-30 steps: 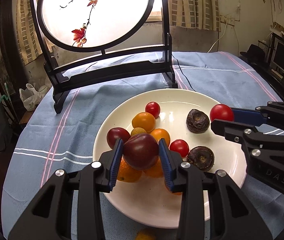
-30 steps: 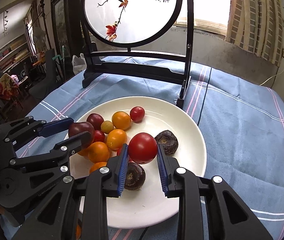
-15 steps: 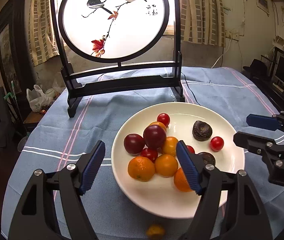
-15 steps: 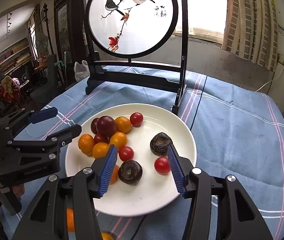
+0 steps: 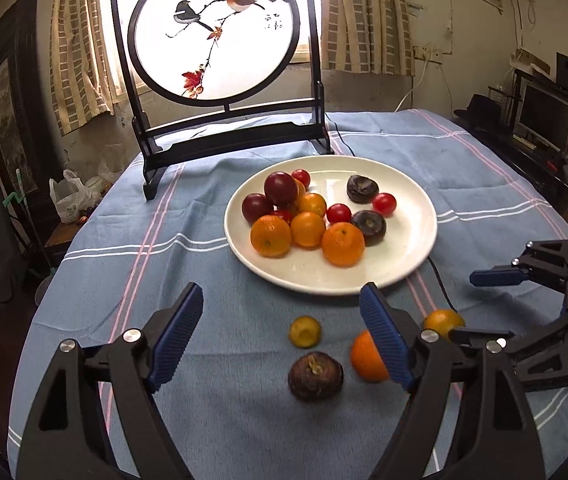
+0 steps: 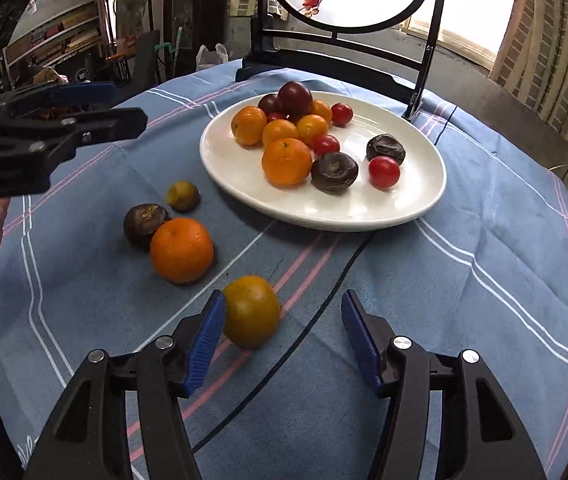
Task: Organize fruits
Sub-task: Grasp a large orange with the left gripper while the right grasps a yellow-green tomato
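A: Left wrist view, entry: left hand-held gripper (image 5: 280,336) has just been opening; jaws wide, nothing pressed by the pads; below it on the blue cloth of the tabletop (image 5: 204,420) lie a small yellow-green fruit (image 5: 305,331), a dark brown wrinkled fruit (image 5: 315,376) and an orange (image 5: 367,356), the orange partly behind the right pad.

B: Right wrist view agrees; right hand-held gripper (image 6: 284,340) also just been opening, jaws moderately apart; a greenish-orange citrus (image 6: 251,311) sits on the cloth close against the left pad; whether it touches, cannot tell; no grip on it.

A: White plate (image 5: 412,256) stands farther off, in front of the round painted screen (image 5: 216,40); on it: a heap of oranges (image 5: 307,229), two dark plums (image 5: 280,189), several cherry tomatoes (image 5: 384,203), two dark brown fruits (image 5: 369,227).

B: Noted; a black cable (image 6: 324,288) runs from under the plate's near rim toward the near edge, passing between the right gripper's pads; loose fruits all lie near and left of the plate, apart from it.
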Available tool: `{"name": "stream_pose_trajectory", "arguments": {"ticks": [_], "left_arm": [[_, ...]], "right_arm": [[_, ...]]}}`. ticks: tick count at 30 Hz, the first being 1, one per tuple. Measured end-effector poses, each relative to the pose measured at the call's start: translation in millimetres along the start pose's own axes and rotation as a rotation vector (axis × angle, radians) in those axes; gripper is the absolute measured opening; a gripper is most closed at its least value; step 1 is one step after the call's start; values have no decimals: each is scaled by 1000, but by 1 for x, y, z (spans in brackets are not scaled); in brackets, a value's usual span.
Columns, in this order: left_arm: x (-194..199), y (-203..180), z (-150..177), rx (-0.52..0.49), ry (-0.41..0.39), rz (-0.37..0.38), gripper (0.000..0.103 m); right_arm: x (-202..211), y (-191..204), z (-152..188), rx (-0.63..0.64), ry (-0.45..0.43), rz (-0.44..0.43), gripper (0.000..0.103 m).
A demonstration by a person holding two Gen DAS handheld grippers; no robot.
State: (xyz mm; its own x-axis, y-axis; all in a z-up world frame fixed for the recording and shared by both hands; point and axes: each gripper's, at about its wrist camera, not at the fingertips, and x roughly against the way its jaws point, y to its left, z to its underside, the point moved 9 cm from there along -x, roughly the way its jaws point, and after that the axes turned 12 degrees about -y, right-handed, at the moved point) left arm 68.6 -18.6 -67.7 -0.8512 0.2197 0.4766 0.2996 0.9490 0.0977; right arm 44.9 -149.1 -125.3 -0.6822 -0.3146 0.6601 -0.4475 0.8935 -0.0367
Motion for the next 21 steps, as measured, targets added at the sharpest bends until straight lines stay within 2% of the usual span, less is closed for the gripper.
{"name": "stream_pose_trajectory", "arguments": {"ticks": [8, 10, 16, 21], "left_arm": [[11, -14, 18, -26, 20, 30, 79], [7, -18, 21, -32, 30, 33, 79], [3, -36, 31, -67, 54, 65, 79], [-10, -70, 40, -147, 78, 107, 79]], "right_arm": [[-7, 25, 8, 29, 42, -51, 57], [-14, 26, 10, 25, 65, -49, 37], [-6, 18, 8, -1, 37, -47, 36], [8, -4, 9, -47, 12, -17, 36]]}}
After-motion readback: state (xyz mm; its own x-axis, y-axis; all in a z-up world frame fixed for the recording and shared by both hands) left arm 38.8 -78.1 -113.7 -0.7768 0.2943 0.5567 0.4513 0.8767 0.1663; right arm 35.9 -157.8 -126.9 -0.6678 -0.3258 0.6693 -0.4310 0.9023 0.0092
